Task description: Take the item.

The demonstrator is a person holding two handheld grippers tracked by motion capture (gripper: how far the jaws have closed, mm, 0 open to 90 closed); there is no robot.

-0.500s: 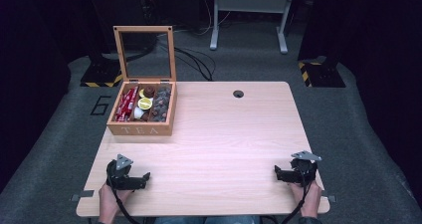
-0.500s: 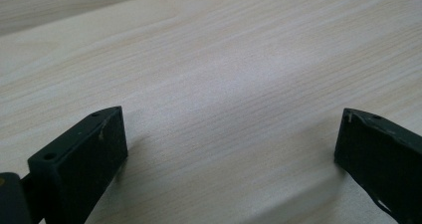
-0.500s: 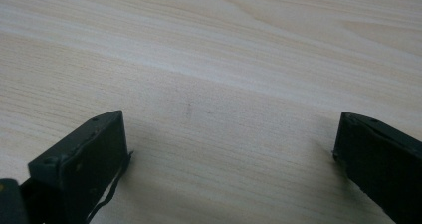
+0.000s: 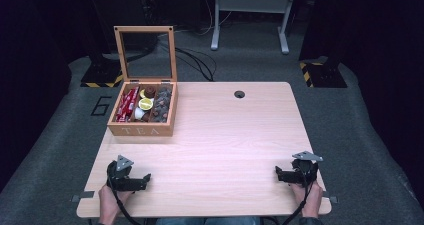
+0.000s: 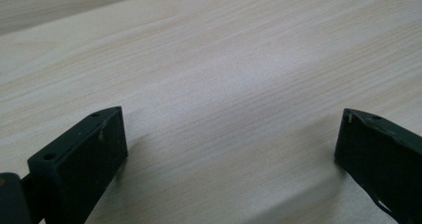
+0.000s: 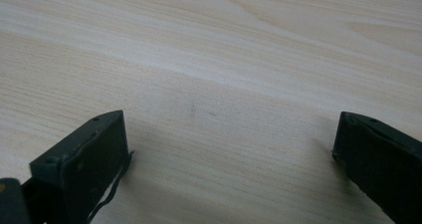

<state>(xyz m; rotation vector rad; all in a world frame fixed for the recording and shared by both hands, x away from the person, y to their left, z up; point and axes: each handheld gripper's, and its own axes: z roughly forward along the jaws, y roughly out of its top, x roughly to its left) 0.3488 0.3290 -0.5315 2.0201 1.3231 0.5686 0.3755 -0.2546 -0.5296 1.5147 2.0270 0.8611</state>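
Left gripper [image 4: 141,179] sits at the near-left of the table [image 4: 225,135], held in the left hand [image 4: 107,201], pointing right toward the table's middle. Jaws wide apart, nothing between them; in the left gripper view [image 5: 231,149] just bare wood grain between the two black jaws, which rest on or just above the top.

Right gripper [image 4: 281,174] at the near-right, held in the right hand [image 4: 312,200], pointing left toward the middle. Jaws also wide, nothing held; right gripper view [image 6: 229,149] shows bare wood between them.

Both grippers are well apart from each other, each near its own front corner.

Tea box [image 4: 142,115] sits at the far-left of the table, well apart from both grippers, nearer the left one. Lid [image 4: 145,52] is open, standing upright at the back. Inside, three compartments: red packets [image 4: 127,104] on the left, a yellow-topped capsule [image 4: 145,103] and other small pods in the middle, dark pods [image 4: 162,105] on the right. "TEA" is lettered on the front wall.

Cable hole [image 4: 239,94] sits toward the far edge of the table, right of the box.
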